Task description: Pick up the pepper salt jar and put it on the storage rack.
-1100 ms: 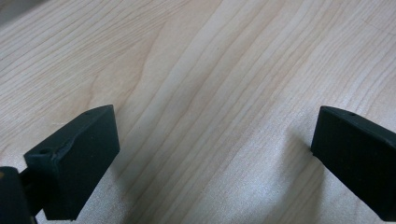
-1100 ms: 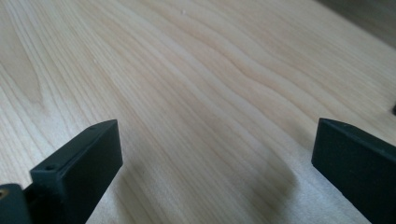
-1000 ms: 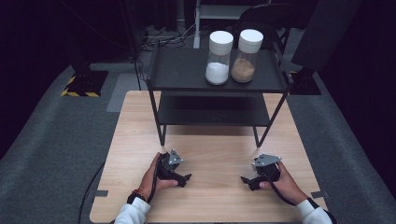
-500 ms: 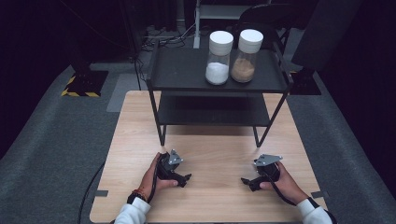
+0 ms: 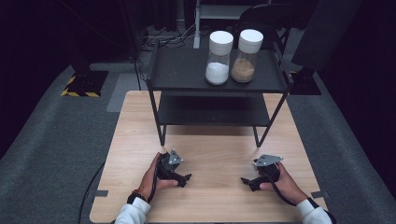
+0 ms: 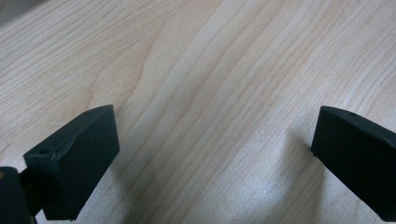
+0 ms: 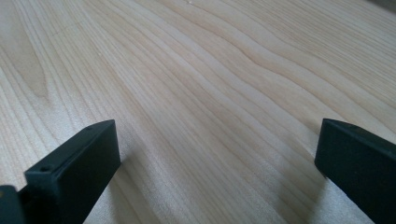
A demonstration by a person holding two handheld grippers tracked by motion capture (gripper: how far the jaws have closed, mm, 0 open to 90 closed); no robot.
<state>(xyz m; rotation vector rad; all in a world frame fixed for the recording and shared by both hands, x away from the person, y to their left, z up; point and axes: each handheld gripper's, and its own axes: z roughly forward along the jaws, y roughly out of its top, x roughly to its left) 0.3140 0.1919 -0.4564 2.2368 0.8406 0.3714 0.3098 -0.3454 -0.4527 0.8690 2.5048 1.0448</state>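
Down low, the left gripper point(image 5: 186, 178) and right gripper point(image 5: 246, 181) rest on the table point(image 5: 215, 154), jaws wide and empty; two jars point(image 5: 219, 58) stand on the black shelf point(image 5: 182, 70) well beyond them.

The table point(image 5: 210, 154) at the frame's lower centre is pale wood with a smooth, faintly sheened grain. Above it, the shelf rack point(image 5: 187, 70) looks matt black metal; both jars point(image 5: 218, 58) are clear and glossy, with white lids.

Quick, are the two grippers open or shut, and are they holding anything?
Left gripper: open, holding nothing, over the wooden table.
Right gripper: open, holding nothing.
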